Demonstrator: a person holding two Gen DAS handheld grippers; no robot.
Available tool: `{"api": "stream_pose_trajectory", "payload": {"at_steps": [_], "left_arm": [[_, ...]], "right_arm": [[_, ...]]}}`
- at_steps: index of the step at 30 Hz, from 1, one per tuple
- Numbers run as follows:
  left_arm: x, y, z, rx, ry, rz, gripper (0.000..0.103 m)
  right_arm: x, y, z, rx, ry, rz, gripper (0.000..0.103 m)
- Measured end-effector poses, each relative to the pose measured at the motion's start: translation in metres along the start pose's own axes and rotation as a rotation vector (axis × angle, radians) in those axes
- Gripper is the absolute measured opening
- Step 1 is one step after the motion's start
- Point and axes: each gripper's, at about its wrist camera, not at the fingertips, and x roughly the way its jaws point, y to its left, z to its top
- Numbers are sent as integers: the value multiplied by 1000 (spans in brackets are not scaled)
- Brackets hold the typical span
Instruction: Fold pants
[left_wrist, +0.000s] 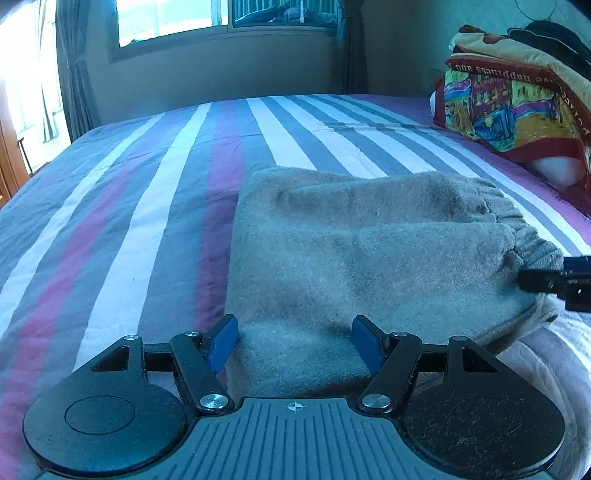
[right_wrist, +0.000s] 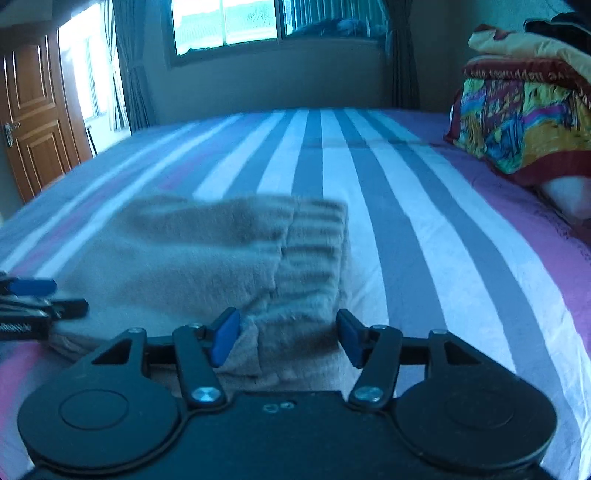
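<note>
Grey fleece pants (left_wrist: 369, 251) lie folded into a thick bundle on the striped bed sheet (left_wrist: 147, 184). My left gripper (left_wrist: 295, 341) stands open over the bundle's near left end, its left pad at the fabric's edge and its right pad resting on top of the cloth. In the right wrist view the pants (right_wrist: 203, 251) show their ribbed waistband on the right. My right gripper (right_wrist: 287, 341) is open around the near waistband corner, pads apart from it. Each gripper shows in the other's view: the right gripper (left_wrist: 543, 273) at the right edge, the left gripper (right_wrist: 59, 295) at the left edge.
A colourful folded blanket (left_wrist: 509, 110) is stacked on white pillows at the right of the bed (right_wrist: 406, 221). White quilted cloth (left_wrist: 546, 362) lies by the pants' near right corner. A wooden door (right_wrist: 33, 110) and curtained windows (right_wrist: 225, 26) stand beyond the bed.
</note>
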Motion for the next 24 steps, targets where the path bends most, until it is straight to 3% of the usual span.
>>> {"api": "stream_pose_trajectory", "payload": {"at_steps": [4, 7, 11, 13, 20, 24], "left_arm": [[-2, 4, -2, -13, 1, -5, 69], [-1, 9, -6, -31, 3, -18, 70], [-1, 12, -13, -38, -2, -28, 74], [-4, 16, -15, -52, -12, -38, 74], [-31, 42, -31, -144, -80, -43, 74], [-20, 51, -38, -174, -45, -32, 74]], "right_arm": [[2, 0, 1, 1, 9, -7, 62], [-11, 3, 5, 10, -47, 9, 61], [13, 0, -2, -13, 62, -21, 68], [13, -4, -4, 13, 64, -6, 69], [-17, -22, -3, 88, -46, 40, 64], [-20, -27, -4, 117, -91, 60, 64]]}}
